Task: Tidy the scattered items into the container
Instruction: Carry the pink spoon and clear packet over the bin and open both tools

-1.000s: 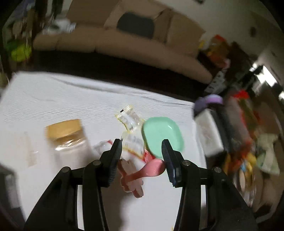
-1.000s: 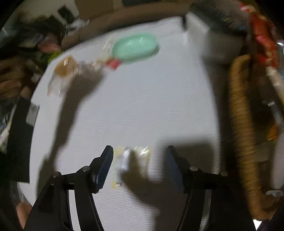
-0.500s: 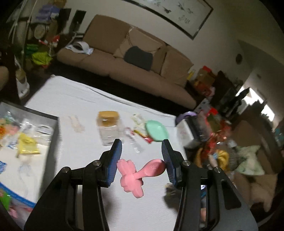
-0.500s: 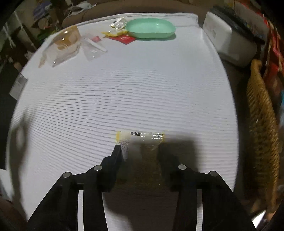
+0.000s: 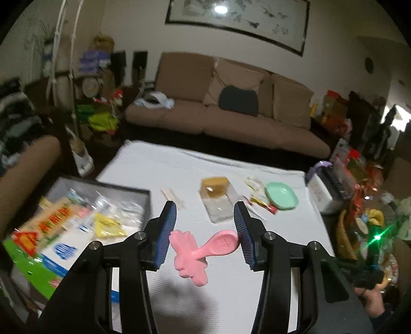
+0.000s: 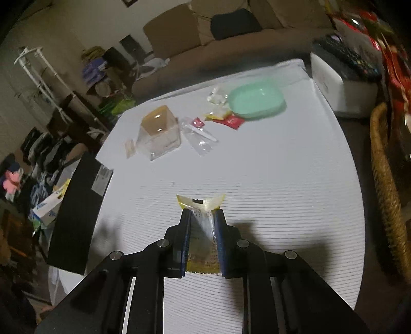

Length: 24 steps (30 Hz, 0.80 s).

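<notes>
Left tool [image 5: 205, 232]: jaws part open, clamped across a pink spoon [image 5: 199, 253] held crosswise, bowl against the right pad, flower-shaped handle end near the left pad; spoon raised off the desk [image 5: 159, 164], its shadow on the cloth below. Right tool [image 6: 201, 232]: jaws nearly closed, pinching a yellow-edged sachet [image 6: 201, 205] whose top sticks out past the fingertips.

Desk covered in white ribbed cloth. Landmark: green dish [image 5: 281, 195], toward the far right corner of the desk. Just left of the dish, a cluster of small packets [image 5: 259, 197], one red. Further left, a clear jar [image 5: 217, 203] with amber lid lies on the cloth; beyond it, a pale wrapped stick [image 5: 173, 196]. Well left of the dish, at the desk's left edge, a dark-walled box [image 5: 123, 191] already holding packets and cartons, blurred.

Right of the dish, off the desk edge, a white appliance [image 5: 323, 187] with dark top; nearer than that, a wicker basket [image 6: 385, 179]. Behind the dish, a brown sofa [image 5: 231, 123] with dark cushion, framed picture [image 5: 236, 23] on the wall above. Room dim, cluttered both sides.
</notes>
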### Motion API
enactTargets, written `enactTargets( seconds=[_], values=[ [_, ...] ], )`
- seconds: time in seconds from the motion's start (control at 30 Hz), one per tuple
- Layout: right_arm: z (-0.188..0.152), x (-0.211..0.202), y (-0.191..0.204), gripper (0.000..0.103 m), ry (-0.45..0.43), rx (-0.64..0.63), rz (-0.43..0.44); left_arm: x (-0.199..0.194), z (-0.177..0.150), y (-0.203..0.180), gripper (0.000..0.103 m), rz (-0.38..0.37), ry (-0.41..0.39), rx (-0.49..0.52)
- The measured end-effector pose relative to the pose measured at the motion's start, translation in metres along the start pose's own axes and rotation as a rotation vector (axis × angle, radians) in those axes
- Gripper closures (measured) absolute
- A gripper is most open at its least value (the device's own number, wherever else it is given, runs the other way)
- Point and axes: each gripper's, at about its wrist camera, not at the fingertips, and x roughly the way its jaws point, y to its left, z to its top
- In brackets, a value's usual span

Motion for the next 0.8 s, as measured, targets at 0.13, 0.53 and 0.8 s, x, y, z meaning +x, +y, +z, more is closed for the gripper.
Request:
enactTargets(
  seconds=[0.13,0.53,0.8],
  values=[
    [-0.002,-0.007,0.012,0.086,0.005,-0.023,0.028,-0.016,0.003,0.013,0.059,0.052,-0.033,0.01],
    [0.015,-0.016,0.179,0.085,0.015,-0.24,0.267,-0.035,0.005,0.12,0.059,0.201,-0.063,-0.103],
    [0.028,0.045,0.335,0.085,0.095,-0.406,0.367,-0.043,-0.019,0.236,0.059,0.317,0.006,-0.301]
  ],
)
